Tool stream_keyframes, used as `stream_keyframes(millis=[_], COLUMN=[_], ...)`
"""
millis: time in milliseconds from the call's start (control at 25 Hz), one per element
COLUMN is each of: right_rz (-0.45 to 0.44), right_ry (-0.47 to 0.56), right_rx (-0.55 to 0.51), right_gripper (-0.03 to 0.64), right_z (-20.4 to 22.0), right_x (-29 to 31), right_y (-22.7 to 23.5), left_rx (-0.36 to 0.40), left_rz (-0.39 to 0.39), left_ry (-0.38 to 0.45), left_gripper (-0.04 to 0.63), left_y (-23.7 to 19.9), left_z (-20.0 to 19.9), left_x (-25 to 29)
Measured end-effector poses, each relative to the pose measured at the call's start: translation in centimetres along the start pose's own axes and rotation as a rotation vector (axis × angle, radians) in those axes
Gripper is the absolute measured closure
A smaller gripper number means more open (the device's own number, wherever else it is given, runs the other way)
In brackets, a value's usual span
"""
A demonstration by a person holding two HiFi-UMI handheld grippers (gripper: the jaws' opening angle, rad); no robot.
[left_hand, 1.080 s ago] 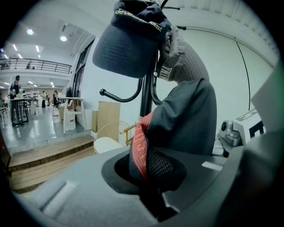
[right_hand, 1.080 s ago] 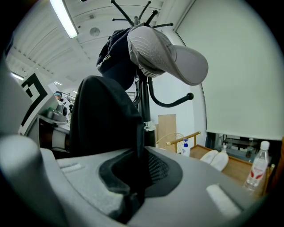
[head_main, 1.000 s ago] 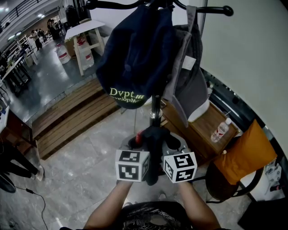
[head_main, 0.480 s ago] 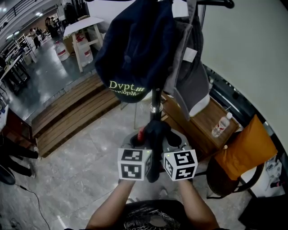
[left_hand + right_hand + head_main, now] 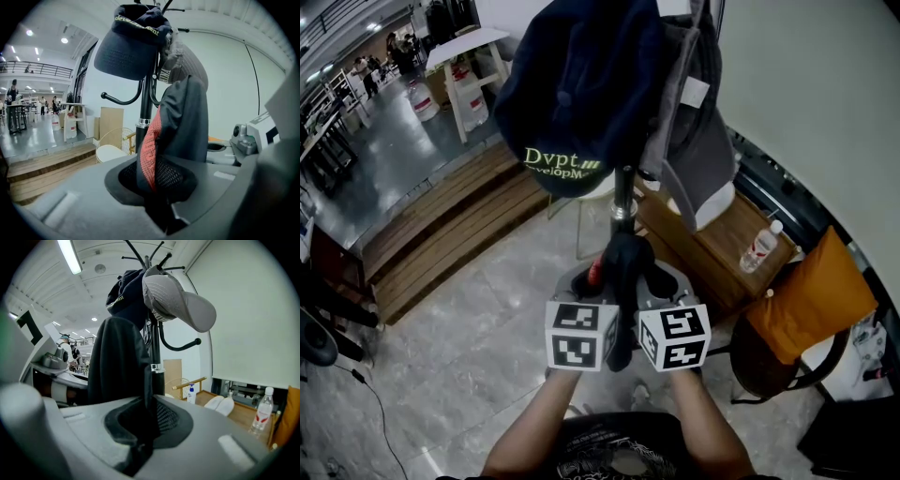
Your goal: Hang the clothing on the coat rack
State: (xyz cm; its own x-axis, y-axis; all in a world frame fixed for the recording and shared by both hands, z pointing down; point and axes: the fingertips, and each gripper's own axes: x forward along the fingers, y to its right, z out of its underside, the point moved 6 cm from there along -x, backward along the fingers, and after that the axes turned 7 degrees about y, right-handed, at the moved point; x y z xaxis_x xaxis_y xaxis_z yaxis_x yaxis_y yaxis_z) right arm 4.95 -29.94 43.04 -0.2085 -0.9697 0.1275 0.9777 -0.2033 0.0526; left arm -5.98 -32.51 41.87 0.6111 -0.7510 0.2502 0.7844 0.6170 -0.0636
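A black garment (image 5: 623,272) with a red mesh lining (image 5: 150,145) is bunched upright between my two grippers, just in front of the coat rack's black pole (image 5: 622,202). My left gripper (image 5: 592,283) is shut on the garment's left side (image 5: 183,122). The right gripper (image 5: 652,283) is shut on its right side (image 5: 117,366). The jaws stand side by side, nearly touching. A navy cap (image 5: 581,94) with green lettering and a grey cap (image 5: 698,141) hang on the rack's hooks above. Bare curved hooks (image 5: 180,345) stick out lower on the pole.
A low wooden bench (image 5: 712,253) with a water bottle (image 5: 759,251) stands behind the rack on the right. Next to it is a chair with an orange cushion (image 5: 811,305). A wooden step platform (image 5: 450,234) lies at the left. A pale wall (image 5: 825,112) is close on the right.
Both grippers, still together on the garment, have edged slightly up and toward the pole. The caps have shifted up in the head view.
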Motion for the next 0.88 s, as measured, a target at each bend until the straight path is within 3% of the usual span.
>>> stream_keyframes(millis=[400, 880], right_rz=[0.024, 0.048], right_ry=[-0.004, -0.007], right_rx=[0.004, -0.001], right_gripper=[0.583, 0.572], right_z=[-0.1, -0.2], right_x=[-1.1, -2.8], right_y=[-0.6, -1.7], left_rx=[0.003, 0.002], left_rz=[0.024, 0.038], left_ry=[0.004, 0.036], left_gripper=[0.555, 0.491], left_y=[0.5, 0.9], left_z=[0.2, -0.2], left_x=[-0.9, -2.4])
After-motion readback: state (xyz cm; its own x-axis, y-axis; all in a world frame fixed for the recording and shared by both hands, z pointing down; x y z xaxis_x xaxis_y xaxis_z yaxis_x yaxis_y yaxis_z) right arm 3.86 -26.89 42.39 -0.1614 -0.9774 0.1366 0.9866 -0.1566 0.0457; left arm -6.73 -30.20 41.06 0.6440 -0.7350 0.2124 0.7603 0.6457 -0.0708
